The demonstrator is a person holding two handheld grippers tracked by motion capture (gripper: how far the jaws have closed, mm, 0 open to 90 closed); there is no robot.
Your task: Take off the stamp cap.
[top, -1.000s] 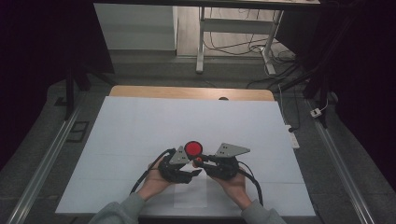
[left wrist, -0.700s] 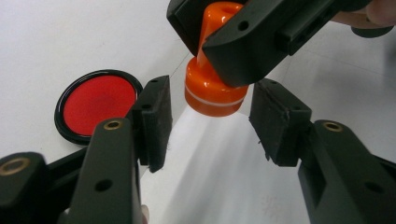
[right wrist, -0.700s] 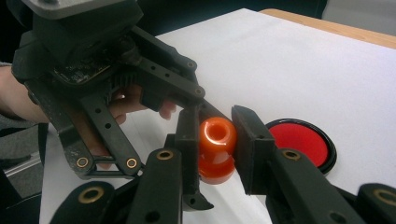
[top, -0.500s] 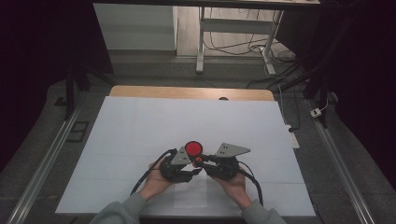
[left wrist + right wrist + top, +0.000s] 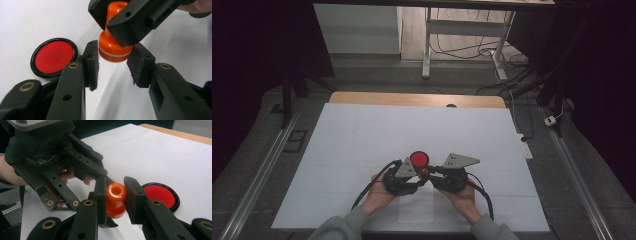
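Observation:
An orange stamp (image 5: pixel 115 50) with a knob handle (image 5: pixel 116 192) leans over the white sheet near the table's front. My right gripper (image 5: pixel 115 192) is shut on that handle, and it also reaches in from the top of the left gripper view (image 5: pixel 125 22). My left gripper (image 5: pixel 113 65) is open, one jaw on each side of the stamp's wide base with a gap at both. A round red ink pad (image 5: pixel 53 57) in a black rim lies on the sheet just beyond, also seen in the right gripper view (image 5: pixel 160 195) and the high view (image 5: pixel 419 159).
The white sheet (image 5: pixel 362 140) covers most of the table, with a wooden strip (image 5: pixel 412 99) along its far edge. In the high view both hands hold the grippers (image 5: pixel 404 177) (image 5: pixel 449 177) close together. Cables trail back from each toward the front edge.

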